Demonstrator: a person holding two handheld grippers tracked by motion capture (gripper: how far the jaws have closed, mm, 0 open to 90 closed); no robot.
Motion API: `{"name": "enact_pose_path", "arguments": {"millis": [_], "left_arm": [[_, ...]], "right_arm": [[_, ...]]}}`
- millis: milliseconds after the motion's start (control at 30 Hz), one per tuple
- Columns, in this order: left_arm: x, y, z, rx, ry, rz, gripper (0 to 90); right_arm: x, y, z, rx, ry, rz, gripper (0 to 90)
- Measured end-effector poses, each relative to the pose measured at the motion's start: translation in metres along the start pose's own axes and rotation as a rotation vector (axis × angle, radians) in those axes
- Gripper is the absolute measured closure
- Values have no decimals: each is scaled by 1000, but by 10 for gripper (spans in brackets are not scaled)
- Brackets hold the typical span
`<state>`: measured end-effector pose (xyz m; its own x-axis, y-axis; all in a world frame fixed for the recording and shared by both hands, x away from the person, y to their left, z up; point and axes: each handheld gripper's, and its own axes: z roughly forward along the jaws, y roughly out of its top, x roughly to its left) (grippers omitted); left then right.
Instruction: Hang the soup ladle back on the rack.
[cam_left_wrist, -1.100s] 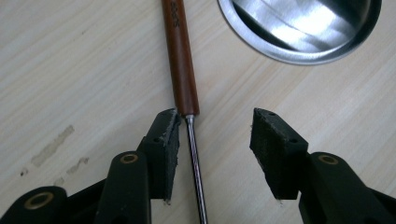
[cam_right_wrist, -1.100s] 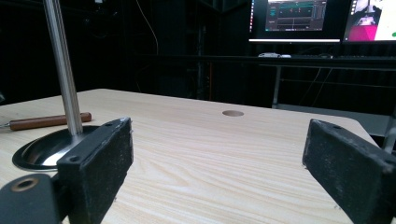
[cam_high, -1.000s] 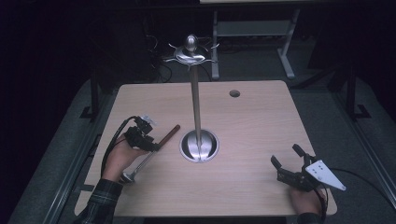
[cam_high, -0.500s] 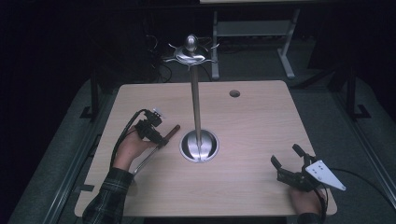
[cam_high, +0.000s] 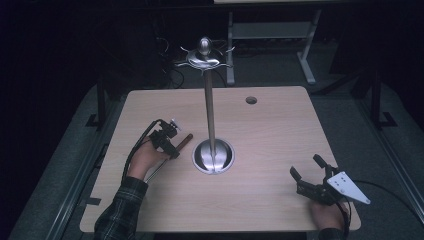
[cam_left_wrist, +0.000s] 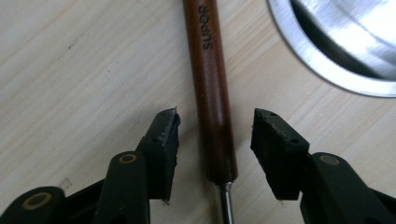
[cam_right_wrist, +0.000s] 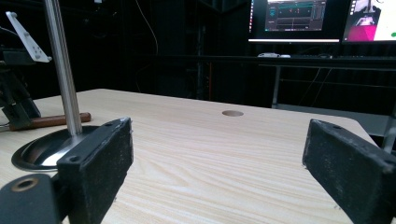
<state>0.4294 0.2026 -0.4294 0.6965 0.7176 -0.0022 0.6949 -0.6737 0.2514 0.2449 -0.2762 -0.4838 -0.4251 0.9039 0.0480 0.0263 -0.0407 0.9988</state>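
Left gripper (cam_left_wrist: 214, 128) hung low over the table (cam_high: 260, 200), its jaws straddling the brown wooden handle (cam_left_wrist: 210, 88) of a utensil lying just beside the metal stand's round base (cam_left_wrist: 345, 42). They had just been closing, yet both pads stood clear of the wood, about half spread. A pinch near the handle's end could let the utensil pivot, or nudge it against the base. Right gripper (cam_high: 307, 172) rested wide open, well apart.

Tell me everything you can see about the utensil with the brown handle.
The utensil lies flat on the wooden table, beside the stand's round steel base, apart from it. Its glossy reddish-brown handle looks wooden, is printed SUPOR, and ends in a thin metal shank. The left hand-held gripper straddles the handle, pads not touching.
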Motion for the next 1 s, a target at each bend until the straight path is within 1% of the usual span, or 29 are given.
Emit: {"name": "enact_pose_path", "arguments": {"millis": [67, 133, 200, 300, 400, 700, 833, 933, 1000], "left_arm": [[1, -1, 2, 12, 5, 2, 544], [1, -1, 3, 16, 1, 2, 551], [1, -2, 5, 27, 7, -2, 572], [1, -2, 5, 38, 6, -9, 609], [1, -2, 5, 44, 7, -8, 627], [-1, -1, 5, 49, 12, -14, 702], [-1, -1, 5, 51, 10, -23, 709], [0, -1, 4, 51, 4, -42, 721], [0, -1, 4, 52, 2, -38, 727]], "right_arm": [[0, 0, 0, 0, 0, 0, 80], [0, 0, 0, 0, 0, 0, 80], [0, 0, 0, 0, 0, 1, 80], [0, 0, 0, 0, 0, 0, 80], [0, 0, 0, 0, 0, 0, 80], [0, 0, 0, 0, 0, 0, 80], [0, 0, 0, 0, 0, 0, 80], [0, 0, 0, 0, 0, 0, 79], [0, 0, 0, 0, 0, 1, 80]]}}
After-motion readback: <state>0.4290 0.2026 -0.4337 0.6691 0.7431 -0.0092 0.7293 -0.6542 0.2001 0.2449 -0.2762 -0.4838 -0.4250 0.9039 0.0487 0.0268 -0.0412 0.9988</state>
